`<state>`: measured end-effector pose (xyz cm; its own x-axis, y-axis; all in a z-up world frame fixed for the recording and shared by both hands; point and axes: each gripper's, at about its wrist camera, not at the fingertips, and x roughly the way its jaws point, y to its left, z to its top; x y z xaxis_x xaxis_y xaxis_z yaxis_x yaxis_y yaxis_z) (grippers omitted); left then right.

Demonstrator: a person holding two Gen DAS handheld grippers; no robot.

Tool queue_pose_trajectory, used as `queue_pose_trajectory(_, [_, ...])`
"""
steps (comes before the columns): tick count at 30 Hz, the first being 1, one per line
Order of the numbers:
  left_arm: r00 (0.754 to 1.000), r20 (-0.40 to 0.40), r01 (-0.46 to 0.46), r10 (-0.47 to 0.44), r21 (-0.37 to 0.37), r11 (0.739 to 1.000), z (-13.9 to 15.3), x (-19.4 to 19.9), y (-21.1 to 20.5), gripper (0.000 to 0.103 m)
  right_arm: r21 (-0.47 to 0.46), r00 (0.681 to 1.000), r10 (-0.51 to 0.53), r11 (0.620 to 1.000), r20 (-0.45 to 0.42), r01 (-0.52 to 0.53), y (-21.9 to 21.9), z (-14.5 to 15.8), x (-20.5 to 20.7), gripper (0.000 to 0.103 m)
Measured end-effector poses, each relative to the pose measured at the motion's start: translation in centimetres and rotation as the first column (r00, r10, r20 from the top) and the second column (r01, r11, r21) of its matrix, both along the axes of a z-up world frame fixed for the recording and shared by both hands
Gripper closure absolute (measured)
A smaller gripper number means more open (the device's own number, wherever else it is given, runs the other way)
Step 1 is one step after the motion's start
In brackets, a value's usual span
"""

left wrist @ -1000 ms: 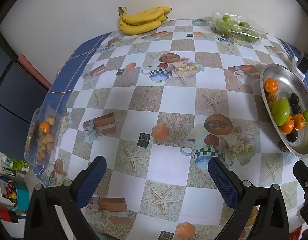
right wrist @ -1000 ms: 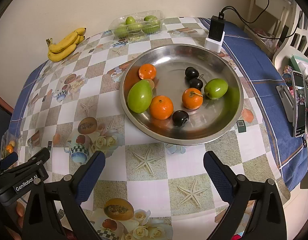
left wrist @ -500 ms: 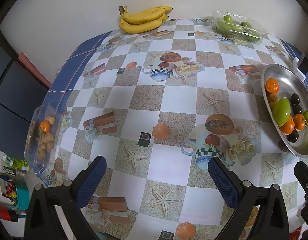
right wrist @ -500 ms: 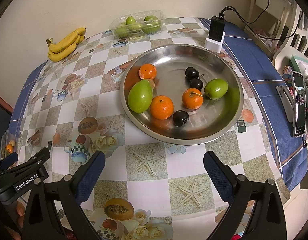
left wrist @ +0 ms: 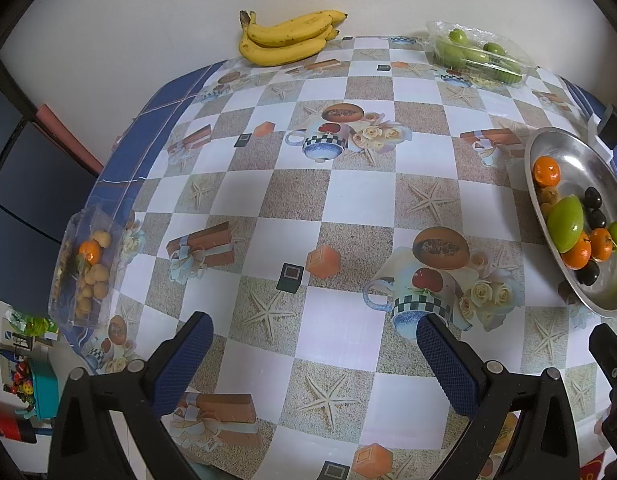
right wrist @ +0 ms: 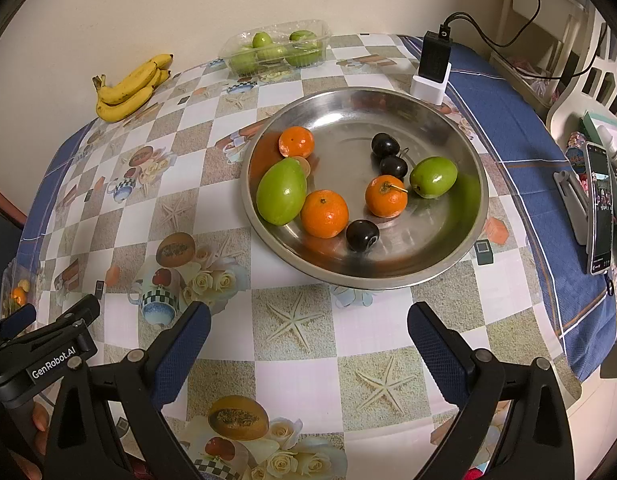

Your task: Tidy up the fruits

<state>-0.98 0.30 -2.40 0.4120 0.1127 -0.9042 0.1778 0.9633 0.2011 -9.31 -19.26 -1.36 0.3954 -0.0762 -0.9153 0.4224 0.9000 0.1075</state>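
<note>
A steel plate (right wrist: 424, 128) holds a green mango (right wrist: 280, 192), three oranges (right wrist: 324, 213), three dark plums (right wrist: 361, 235) and a green fruit (right wrist: 433, 177). The plate also shows at the right edge of the left wrist view (left wrist: 568, 148). Bananas (left wrist: 286, 38) lie at the table's far edge. A clear tray of green fruits (left wrist: 478, 54) sits far right. A clear box with an orange and small brown fruits (left wrist: 86, 266) sits at the left edge. My left gripper (left wrist: 314, 356) is open and empty. My right gripper (right wrist: 308, 346) is open and empty, just in front of the plate.
The table has a patterned checkered cloth (left wrist: 348, 200). A black charger on a white block (right wrist: 432, 68) stands behind the plate. A phone on a stand (right wrist: 598, 208) is at the right. The left gripper's body (right wrist: 44, 356) shows at lower left of the right wrist view.
The left wrist view has shifted slightly, so the table scene sits a little lower and farther right. The right gripper has not moved. Both grippers stay open.
</note>
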Motion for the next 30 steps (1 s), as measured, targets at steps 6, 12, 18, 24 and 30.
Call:
queue_pose_trajectory(6, [1.0, 0.0, 0.001, -0.001, 0.0, 1.0, -0.01, 0.0, 0.03, 0.0, 0.001, 1.0, -0.001, 1.0, -0.001, 0.001, -0.01, 0.0, 0.0, 0.004])
queue_pose_trajectory(12, [1.0, 0.0, 0.002, -0.002, 0.0, 1.0, -0.03, 0.01, 0.03, 0.0, 0.002, 1.0, 0.001, 1.0, -0.003, -0.001, -0.02, -0.05, -0.01, 0.004])
queue_pose_trajectory(18, [1.0, 0.0, 0.002, -0.002, 0.001, 1.0, -0.07, 0.02, 0.03, 0.0, 0.001, 1.0, 0.001, 1.0, -0.004, -0.001, -0.02, -0.05, 0.0, 0.004])
queue_pose_trajectory(24, [1.0, -0.001, 0.0, 0.0, 0.0, 1.0, -0.06, -0.04, 0.21, 0.0, 0.002, 1.0, 0.0, 1.0, -0.004, 0.0, -0.02, -0.08, 0.04, 0.004])
queue_pose_trajectory(30, [1.0, -0.001, -0.001, 0.001, 0.0, 1.0, -0.06, -0.07, 0.24, 0.0, 0.004, 1.0, -0.003, 1.0, -0.012, 0.003, -0.12, -0.29, -0.01, 0.004])
